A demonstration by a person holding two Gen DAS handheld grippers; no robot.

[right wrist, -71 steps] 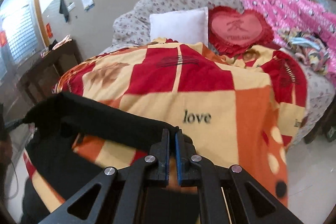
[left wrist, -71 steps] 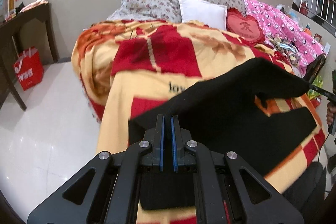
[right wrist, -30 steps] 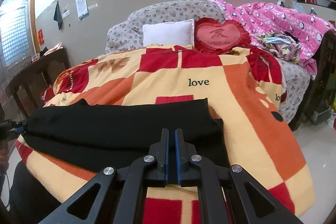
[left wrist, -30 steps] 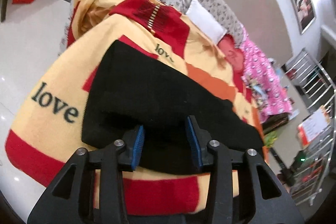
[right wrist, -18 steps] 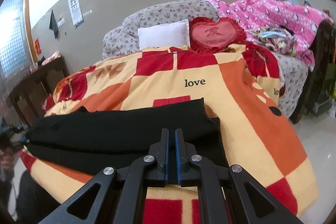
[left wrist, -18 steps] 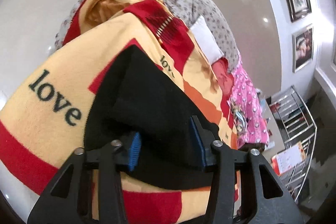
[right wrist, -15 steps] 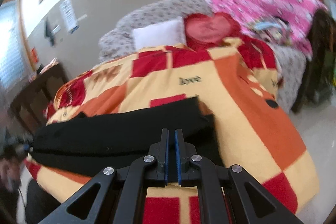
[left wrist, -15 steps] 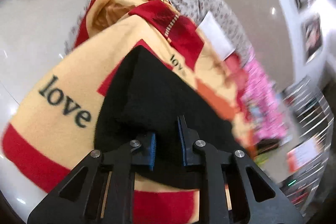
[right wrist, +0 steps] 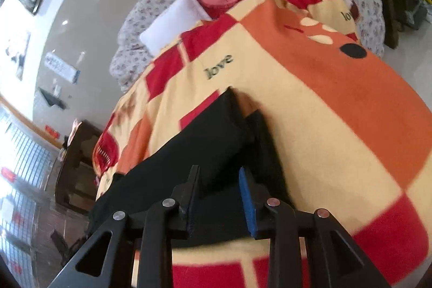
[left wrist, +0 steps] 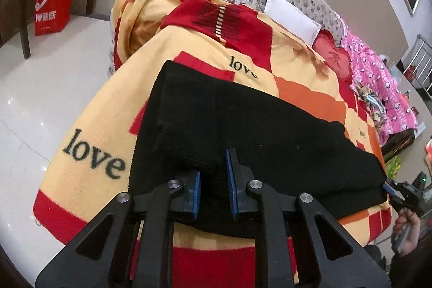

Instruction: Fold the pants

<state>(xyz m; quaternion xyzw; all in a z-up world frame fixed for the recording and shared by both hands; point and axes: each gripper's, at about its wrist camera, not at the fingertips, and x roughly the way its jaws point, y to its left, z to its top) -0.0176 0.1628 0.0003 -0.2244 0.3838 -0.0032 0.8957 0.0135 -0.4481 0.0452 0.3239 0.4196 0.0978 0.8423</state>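
The soft, limp black pants (left wrist: 270, 131) are lying doubled on the blanket (left wrist: 89, 126), the left gripper (left wrist: 213, 184) pinching a thick near-edge bunch while the right gripper (right wrist: 220, 196) is opening over the near end, pads off the cloth.

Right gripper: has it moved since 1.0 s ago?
Yes. The right gripper has rolled: the white pillow now sits tilted at upper left instead of level. Its fingers are opening over the black pants.

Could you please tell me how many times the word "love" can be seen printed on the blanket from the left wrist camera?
2: one large black "love" left of the black folded pants, another smaller "love" beyond them. More may be hidden.
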